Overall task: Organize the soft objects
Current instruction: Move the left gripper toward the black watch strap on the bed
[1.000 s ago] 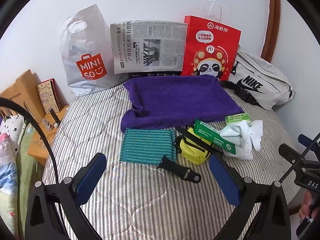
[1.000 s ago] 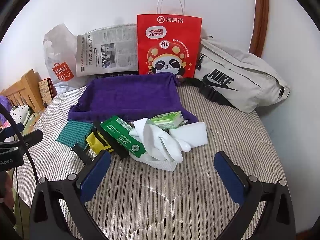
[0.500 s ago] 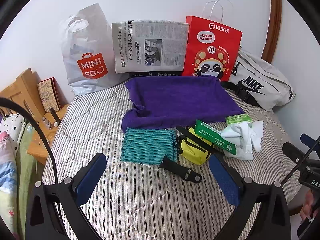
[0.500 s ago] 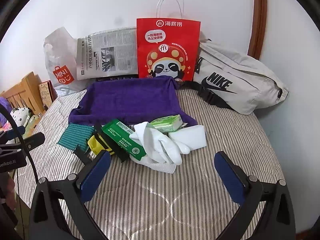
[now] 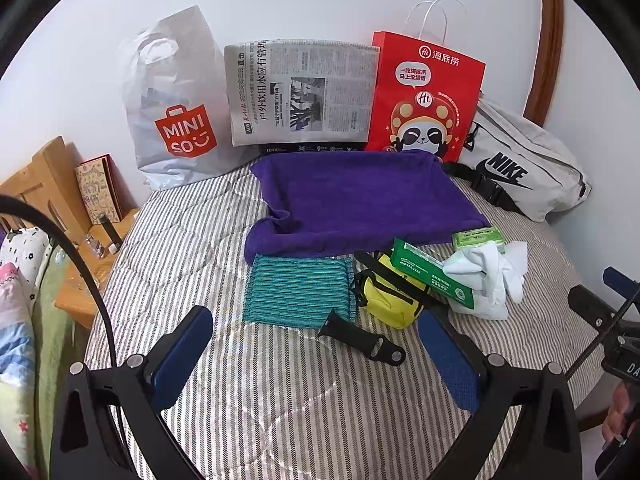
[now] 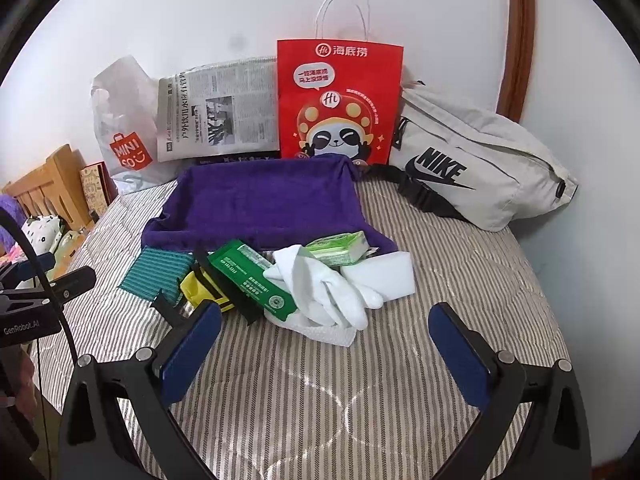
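Two handheld tools, each a black angular plastic frame with round silver screws at its joints, carry flat royal-blue textured pads. On the left tool, a thin black cable arcs past the frame. The right tool matches it; white "GenRobot.AI" lettering marks a black body at the right view's edge.

The lower part of the newspaper is hidden behind the purple towel, and a dark box under it shows only a thin strip. The yellow pouch is mostly covered by the green box. At the lower right edge of the left wrist view, a hand is cut off.
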`<state>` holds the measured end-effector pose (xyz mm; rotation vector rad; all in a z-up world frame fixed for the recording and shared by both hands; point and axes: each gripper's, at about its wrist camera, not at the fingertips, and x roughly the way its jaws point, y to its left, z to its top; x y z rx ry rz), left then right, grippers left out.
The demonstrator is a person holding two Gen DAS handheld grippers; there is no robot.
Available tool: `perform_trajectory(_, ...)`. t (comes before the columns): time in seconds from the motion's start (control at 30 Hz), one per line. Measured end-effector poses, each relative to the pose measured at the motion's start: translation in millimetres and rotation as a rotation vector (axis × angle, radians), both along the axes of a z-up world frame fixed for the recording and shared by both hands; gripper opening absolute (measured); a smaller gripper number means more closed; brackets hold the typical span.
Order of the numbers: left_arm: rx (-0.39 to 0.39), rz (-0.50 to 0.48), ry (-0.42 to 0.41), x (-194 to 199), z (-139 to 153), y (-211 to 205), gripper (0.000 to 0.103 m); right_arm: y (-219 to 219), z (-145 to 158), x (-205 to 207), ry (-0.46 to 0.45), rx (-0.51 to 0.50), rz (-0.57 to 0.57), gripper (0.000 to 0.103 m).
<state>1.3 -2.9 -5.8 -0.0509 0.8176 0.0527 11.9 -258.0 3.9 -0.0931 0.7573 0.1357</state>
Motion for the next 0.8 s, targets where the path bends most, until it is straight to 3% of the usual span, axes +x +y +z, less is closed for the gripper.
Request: perform_trajectory(0.8, -0.013, -0.001, 0.004, 0.9, -3.1, 5.1, 0.103, 7.2, 0.3, -1.6, -0.004, -0.002, 0.016, 0.102)
